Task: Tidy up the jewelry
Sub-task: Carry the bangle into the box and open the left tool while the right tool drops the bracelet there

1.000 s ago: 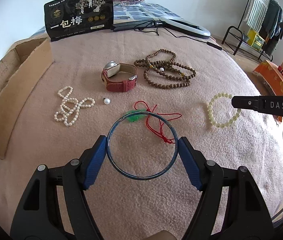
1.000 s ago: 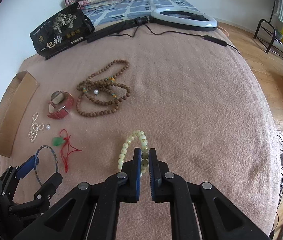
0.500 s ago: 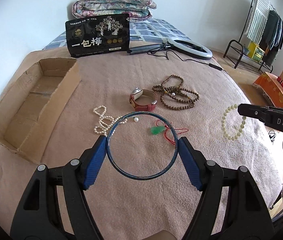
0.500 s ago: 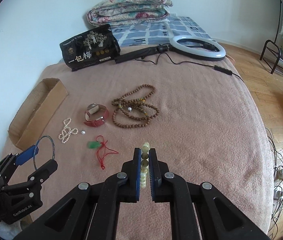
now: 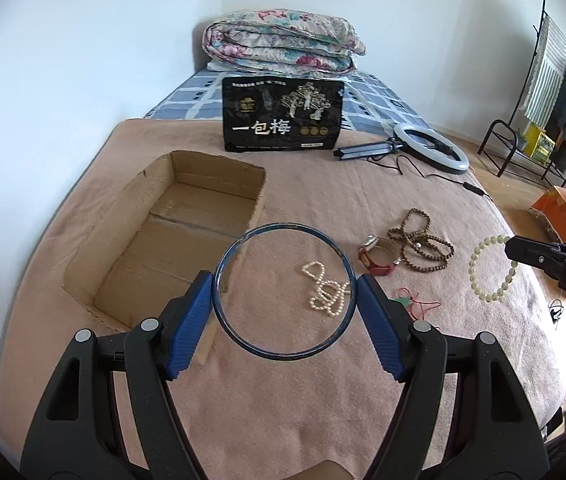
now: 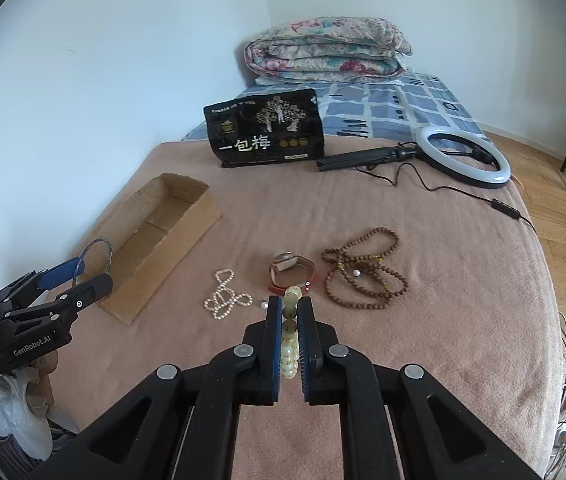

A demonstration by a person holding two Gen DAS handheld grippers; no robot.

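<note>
My left gripper (image 5: pixel 283 300) is shut on a thin blue bangle (image 5: pixel 281 229), held above the pink blanket next to the open cardboard box (image 5: pixel 179 216). My right gripper (image 6: pixel 290 316) is shut on a pale green bead bracelet (image 6: pixel 289 354), lifted off the bed; the bracelet also shows hanging in the left wrist view (image 5: pixel 483 280). On the blanket lie a pearl necklace (image 6: pixel 225 296), a red-strap watch (image 6: pixel 289 274), a brown bead mala (image 6: pixel 363 272), a loose pearl (image 6: pixel 263 303) and a green pendant on red cord (image 5: pixel 413 303).
A black snack bag (image 5: pixel 283 120) stands at the back of the bed. A ring light with cable (image 6: pixel 463 156) lies at back right. A folded quilt (image 5: pixel 283 46) sits by the wall. A clothes rack (image 5: pixel 543 92) stands at far right.
Both grippers have risen and pulled back with their jewelry. The left one swung left, so the cardboard box now lies just beyond the bangle. The bead bracelet came off the blanket.
</note>
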